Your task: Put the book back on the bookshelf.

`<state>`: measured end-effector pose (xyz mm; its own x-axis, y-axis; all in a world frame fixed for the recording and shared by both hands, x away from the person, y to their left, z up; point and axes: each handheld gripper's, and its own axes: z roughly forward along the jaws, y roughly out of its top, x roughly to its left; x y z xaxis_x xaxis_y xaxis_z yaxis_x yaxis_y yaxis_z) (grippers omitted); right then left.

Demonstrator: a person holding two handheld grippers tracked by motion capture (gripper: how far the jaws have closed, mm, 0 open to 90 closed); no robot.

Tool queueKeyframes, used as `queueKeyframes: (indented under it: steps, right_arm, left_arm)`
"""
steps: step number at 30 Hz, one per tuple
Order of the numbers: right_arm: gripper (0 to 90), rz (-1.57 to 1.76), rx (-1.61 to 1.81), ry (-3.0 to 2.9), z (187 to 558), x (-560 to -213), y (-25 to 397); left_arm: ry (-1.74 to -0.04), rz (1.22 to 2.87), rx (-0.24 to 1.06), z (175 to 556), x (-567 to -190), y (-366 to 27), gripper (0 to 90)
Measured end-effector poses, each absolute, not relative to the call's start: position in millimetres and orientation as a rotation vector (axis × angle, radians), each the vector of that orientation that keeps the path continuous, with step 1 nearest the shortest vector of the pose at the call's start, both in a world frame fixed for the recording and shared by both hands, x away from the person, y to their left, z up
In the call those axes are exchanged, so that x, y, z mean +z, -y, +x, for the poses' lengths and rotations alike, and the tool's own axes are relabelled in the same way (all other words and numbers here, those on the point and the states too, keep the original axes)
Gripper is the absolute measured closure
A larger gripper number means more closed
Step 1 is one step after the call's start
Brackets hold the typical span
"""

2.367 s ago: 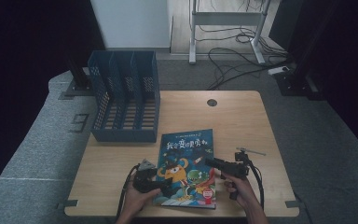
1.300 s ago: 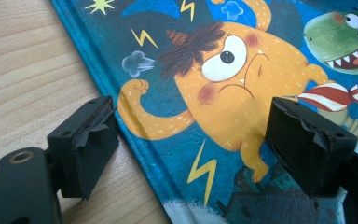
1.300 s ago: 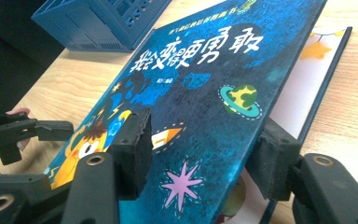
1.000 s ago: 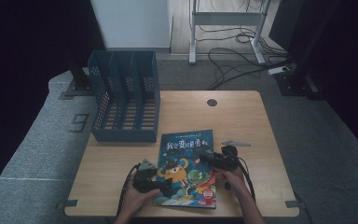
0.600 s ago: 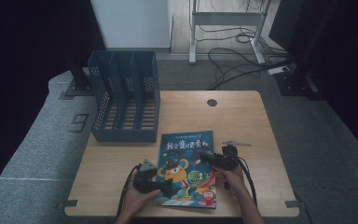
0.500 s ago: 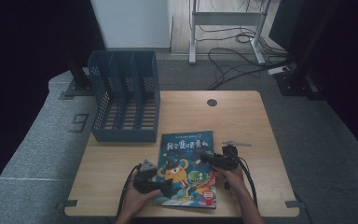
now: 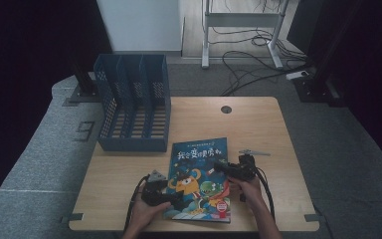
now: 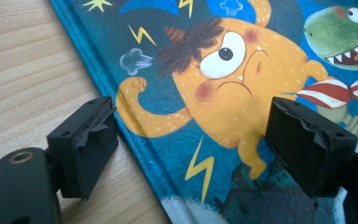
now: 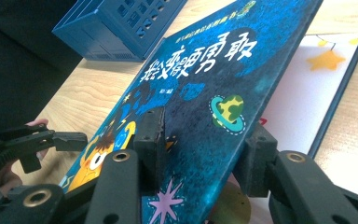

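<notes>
A blue picture book [image 7: 199,179] with cartoon monsters lies near the table's front edge; its cover seems lifted, showing a white page.

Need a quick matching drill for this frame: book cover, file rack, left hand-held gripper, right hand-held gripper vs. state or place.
Things:
1. book cover
2. file rack
3. left hand-held gripper
4. right hand-held gripper

States or places:
A. open, jaws astride the book's spine edge near the orange monster
B. lifted off the first page, tilted up
C. standing at the table's far left, dark blue
D. jaws set on either side of the raised cover's edge

Pairs: 1-B, 2-C, 3-A, 4-D
</notes>
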<state>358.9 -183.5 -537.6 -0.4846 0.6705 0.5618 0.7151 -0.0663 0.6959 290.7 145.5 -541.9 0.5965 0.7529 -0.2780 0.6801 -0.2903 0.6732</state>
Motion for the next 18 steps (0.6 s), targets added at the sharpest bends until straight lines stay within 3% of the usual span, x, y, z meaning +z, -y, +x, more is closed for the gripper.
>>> queueKeyframes:
  steps: [18]
  right_arm:
    - [63.4, -1.581, -1.689, 2.116, 356, -528, 205]
  left_arm:
    - [-1.059, 2.066, 0.066, 284, -541, -131, 16.3]
